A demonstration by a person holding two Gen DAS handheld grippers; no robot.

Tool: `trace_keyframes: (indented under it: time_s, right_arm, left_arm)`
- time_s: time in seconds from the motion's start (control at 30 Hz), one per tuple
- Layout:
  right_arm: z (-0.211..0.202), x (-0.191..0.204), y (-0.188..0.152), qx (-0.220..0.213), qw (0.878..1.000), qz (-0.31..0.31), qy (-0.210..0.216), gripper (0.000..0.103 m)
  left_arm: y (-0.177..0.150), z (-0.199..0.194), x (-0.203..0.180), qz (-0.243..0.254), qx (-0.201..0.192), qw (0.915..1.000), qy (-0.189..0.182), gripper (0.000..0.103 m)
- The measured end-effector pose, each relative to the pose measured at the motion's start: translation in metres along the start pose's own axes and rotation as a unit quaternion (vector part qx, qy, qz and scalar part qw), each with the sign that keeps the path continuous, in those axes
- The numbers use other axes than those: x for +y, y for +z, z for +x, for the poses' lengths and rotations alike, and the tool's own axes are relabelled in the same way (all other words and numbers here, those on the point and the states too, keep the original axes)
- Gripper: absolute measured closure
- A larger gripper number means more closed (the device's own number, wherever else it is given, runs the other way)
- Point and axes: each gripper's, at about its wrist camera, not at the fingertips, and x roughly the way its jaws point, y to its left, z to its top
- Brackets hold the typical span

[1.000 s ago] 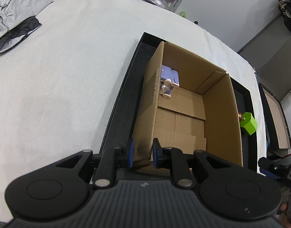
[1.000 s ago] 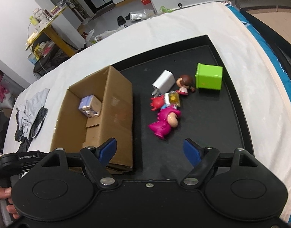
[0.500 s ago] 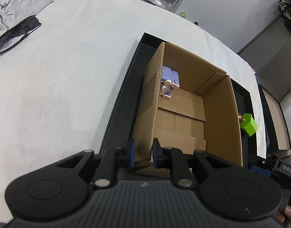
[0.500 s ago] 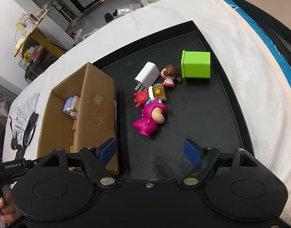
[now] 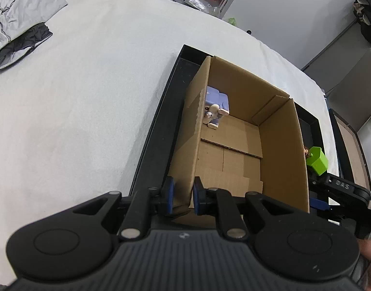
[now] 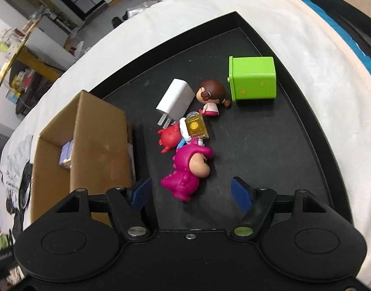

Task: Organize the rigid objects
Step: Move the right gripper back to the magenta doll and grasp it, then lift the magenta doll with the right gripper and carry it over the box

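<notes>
My right gripper over black tray, jaws apart and just been closing, nothing pressed between pads. Pink dinosuit figure lies just ahead, partly between fingertips. Beyond it red crab toy, yellow clear block, white charger, brown-haired doll clustered together. Green cube bin on its side beside doll. Cardboard box at left, lilac toy inside.
</notes>
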Motion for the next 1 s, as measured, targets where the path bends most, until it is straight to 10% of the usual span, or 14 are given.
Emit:
trace_keyframes:
  time_s: [0.67, 0.83, 1.0]
  right_arm:
    - [0.049, 0.034, 0.015, 0.011, 0.991, -0.048, -0.126, 0.032]
    - [0.052, 0.045, 0.014, 0.023, 0.981, -0.088, -0.173, 0.06]
    - [0.04, 0.031, 0.009, 0.026, 0.984, -0.085, -0.152, 0.063]
  left_arm:
    - [-0.002, 0.0, 0.001, -0.002, 0.0, 1.0, -0.006, 0.088]
    - [-0.002, 0.0, 0.001, -0.001, -0.001, 1.0, -0.006, 0.088]
    - [-0.002, 0.0, 0.001, -0.001, -0.001, 1.0, -0.006, 0.088]
